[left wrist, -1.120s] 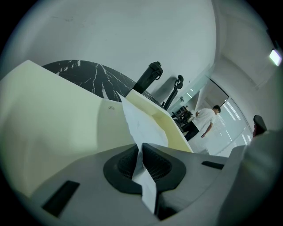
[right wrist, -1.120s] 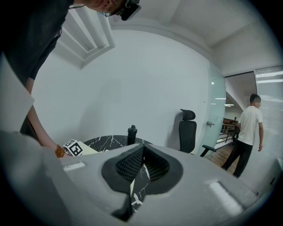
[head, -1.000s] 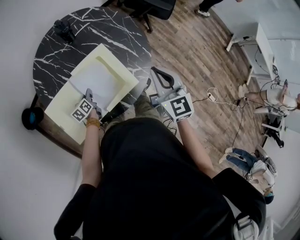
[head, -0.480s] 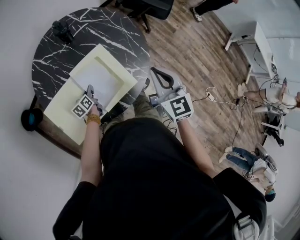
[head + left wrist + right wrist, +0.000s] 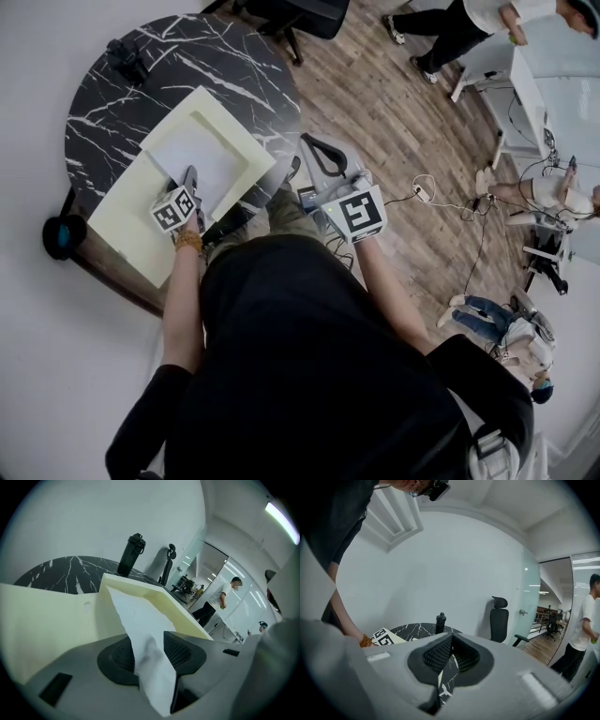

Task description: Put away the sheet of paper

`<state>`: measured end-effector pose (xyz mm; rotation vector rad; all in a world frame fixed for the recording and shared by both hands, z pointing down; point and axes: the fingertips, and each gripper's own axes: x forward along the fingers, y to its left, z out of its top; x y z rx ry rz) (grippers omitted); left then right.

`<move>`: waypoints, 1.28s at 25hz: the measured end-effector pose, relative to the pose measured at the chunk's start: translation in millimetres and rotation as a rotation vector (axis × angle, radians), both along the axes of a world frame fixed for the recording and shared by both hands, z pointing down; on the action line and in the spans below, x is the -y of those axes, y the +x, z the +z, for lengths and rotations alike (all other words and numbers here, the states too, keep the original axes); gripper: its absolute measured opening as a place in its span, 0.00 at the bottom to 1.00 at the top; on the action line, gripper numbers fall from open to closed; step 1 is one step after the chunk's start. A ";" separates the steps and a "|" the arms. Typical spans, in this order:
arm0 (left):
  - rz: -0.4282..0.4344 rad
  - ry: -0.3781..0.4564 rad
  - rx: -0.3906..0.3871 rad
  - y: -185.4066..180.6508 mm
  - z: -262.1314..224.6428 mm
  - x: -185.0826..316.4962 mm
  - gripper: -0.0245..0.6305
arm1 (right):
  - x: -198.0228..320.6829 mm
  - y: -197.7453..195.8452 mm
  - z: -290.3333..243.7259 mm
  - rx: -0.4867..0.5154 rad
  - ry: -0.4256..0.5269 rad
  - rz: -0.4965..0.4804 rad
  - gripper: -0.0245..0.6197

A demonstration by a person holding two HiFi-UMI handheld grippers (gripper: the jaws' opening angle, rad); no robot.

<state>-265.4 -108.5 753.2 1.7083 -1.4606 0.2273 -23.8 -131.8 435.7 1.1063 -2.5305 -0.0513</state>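
- The left gripper [image 5: 191, 175] has just been opening; its jaws stand released, with the sheet of paper [image 5: 140, 620] loose between them. The sheet lies in the yellow folder [image 5: 122, 225], toward 12 o'clock.
- Best to back out toward 6 o'clock without dragging the sheet's corner.
- The right gripper [image 5: 451, 644], at 3 o'clock, is clenched on nothing and free to close the folder.

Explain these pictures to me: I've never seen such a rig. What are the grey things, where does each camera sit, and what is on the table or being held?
There is no robot here: a person holds a two-jaw gripper in each hand. The head view looks down from a camera on the person's head. Each gripper view comes from a camera riding on that gripper, looking along its jaws. On the round black table lies an open pale folder with a white sheet in it, and a black bottle stands at the far side. The left gripper has the sheet between its jaws, which have just been opening, so the pads stand apart from it. The right gripper is shut and empty, beside the table.
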 end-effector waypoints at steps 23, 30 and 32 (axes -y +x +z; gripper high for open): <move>0.137 -0.018 0.005 -30.3 2.2 -62.9 0.35 | -9.3 -42.9 5.8 0.014 -0.001 -0.092 0.03; 0.288 -0.011 0.351 -48.8 6.1 -77.6 0.36 | -13.3 -44.9 6.2 -0.004 -0.004 -0.090 0.04; 0.360 -0.042 0.408 -51.8 13.9 -90.3 0.36 | -12.2 -45.3 6.3 -0.002 0.004 -0.094 0.04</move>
